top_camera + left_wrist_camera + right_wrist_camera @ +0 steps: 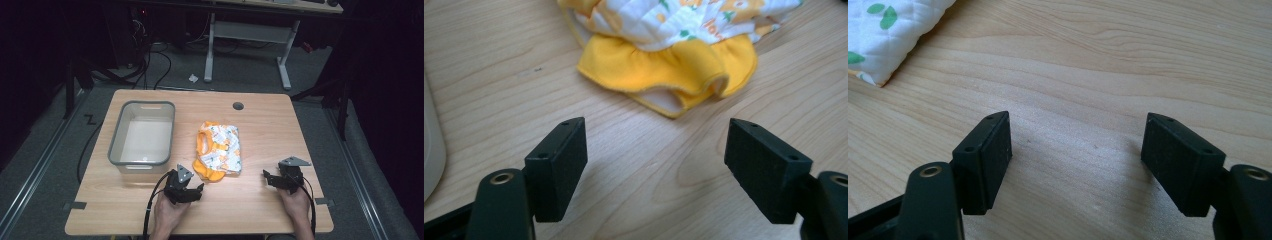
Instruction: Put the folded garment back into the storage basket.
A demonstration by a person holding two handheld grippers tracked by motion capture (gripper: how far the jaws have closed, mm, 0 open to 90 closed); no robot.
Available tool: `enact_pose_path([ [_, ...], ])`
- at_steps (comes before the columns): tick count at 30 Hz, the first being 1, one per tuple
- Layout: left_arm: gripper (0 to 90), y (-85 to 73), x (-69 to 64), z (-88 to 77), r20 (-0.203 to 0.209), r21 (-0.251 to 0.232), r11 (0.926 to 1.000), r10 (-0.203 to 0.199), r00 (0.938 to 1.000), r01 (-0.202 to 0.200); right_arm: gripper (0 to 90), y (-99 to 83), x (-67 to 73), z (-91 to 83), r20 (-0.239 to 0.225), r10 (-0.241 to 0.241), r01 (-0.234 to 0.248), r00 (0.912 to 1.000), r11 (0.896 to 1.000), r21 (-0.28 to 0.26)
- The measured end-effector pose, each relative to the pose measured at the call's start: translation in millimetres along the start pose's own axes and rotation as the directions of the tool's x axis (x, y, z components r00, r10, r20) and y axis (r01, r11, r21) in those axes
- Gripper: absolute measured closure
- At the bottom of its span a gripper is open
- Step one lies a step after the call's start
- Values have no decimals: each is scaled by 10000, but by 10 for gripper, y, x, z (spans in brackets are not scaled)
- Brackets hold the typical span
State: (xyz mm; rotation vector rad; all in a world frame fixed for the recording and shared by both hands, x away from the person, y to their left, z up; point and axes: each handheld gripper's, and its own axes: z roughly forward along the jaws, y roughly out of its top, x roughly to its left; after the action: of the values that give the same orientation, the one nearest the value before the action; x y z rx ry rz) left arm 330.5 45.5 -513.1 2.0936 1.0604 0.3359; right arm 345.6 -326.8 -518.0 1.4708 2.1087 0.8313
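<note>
At table centre, just right of the grey plastic tub [142, 132]: folded orange-and-white baby garment [219, 150], yellow ruffle nearest. Near left, left gripper [192, 189] spread wide, empty, aimed at ruffle, likely for pickup. Near right, right gripper [272, 179] agape, empty, standing clear.
</note>
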Motion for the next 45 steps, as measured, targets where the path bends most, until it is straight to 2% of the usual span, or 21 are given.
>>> enact_pose_path([
  [4, 253, 74, -41, -18, 99, -76, 9999, 110, 9999, -109, 286, 0, 0, 0, 0, -4, 4, 10000, 10000, -2],
  [6, 252, 158, -68, -23, 117, -167, 9996, 231, 9997, -229, 286, 0, 0, 0, -2, -11, 11, 10000, 10000, -5],
  [15, 247, 375, -68, 26, 223, -312, 9993, 187, 9996, -180, 286, 0, 0, 0, -8, -8, 8, 10000, 10000, -2],
  [22, 225, 574, -31, 112, 137, -103, 9999, 101, 9999, -99, 285, 0, 0, 0, -10, -2, 2, 10000, 10000, -3],
  [28, 210, 721, 45, 230, 122, -46, 9998, -189, 9997, 190, 285, 0, 0, 0, -8, 1, -1, 10000, 10000, 1],
  [31, 201, 808, 79, 309, -28, -5, 10000, -61, 10000, 61, 284, 0, 0, 0, -6, -1, 1, 10000, 10000, -2],
  [35, 189, 879, 115, 372, -35, 103, 9999, -129, 9999, 129, 285, -1, 2, -1, -7, 32, -32, 10000, 10000, 9],
  [38, 183, 948, 178, 448, -26, 151, 9993, -347, 9994, 348, 285, 0, 0, 0, -9, -3, 3, 10000, 10000, 0],
  [40, 184, 993, 230, 510, -197, 303, 9980, -542, 9983, 548, 284, 0, 0, 0, -8, -1, 1, 10000, 10000, 0],
  [41, 186, 1007, 253, 542, -328, 305, 9971, -680, 9971, 690, 284, -1, 2, -1, -7, 31, -31, 10000, 10000, 9],
  [43, 203, 1006, 304, 597, -245, 248, 9942, -1040, 9943, 1046, 284, 0, 0, 0, -9, 3, -3, 10000, 10000, 1],
  [45, 200, 1003, 335, 673, -365, 545, 9924, -1083, 9934, 1102, 285, 0, 0, 0, -9, 0, 0, 10000, 10000, 1],
])
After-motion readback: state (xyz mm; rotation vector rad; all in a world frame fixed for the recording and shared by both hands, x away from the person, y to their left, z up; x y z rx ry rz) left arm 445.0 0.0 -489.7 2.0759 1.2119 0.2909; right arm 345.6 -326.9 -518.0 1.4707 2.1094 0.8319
